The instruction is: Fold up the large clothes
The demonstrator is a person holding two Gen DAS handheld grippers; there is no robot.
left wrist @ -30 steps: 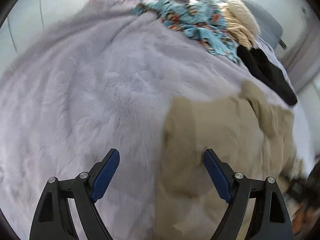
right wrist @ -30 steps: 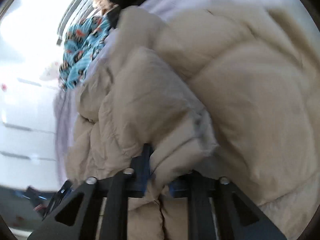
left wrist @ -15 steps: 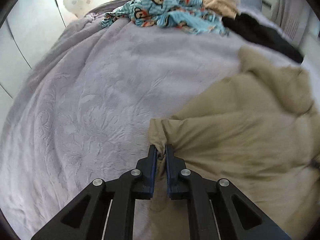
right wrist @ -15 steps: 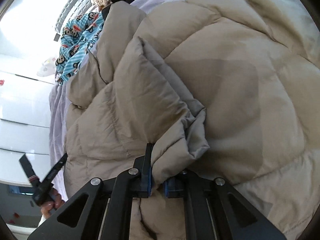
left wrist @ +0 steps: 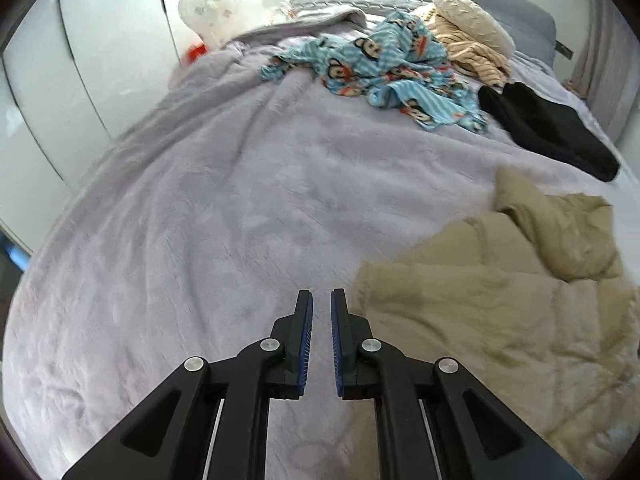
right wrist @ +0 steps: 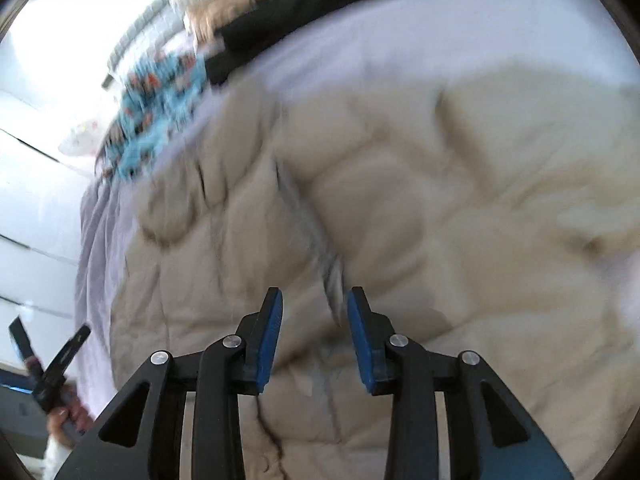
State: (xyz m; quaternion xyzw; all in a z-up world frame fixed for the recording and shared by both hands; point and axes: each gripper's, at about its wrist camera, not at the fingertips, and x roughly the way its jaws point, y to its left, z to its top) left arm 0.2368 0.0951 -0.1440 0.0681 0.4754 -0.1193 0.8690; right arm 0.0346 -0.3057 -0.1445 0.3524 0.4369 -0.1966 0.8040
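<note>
Grippers are both lifting clear: your left gripper is clenching on nothing above the bedspread, your right gripper is just opening, letting the jacket settle at the bed's near right for folding.

Left wrist view: jacket on blanket, lower right, just right of left gripper. Patterned cloth at far end, centre; knit bundle behind it to the right; dark garment right of both, beyond jacket. Right wrist view: right gripper over jacket.
</note>
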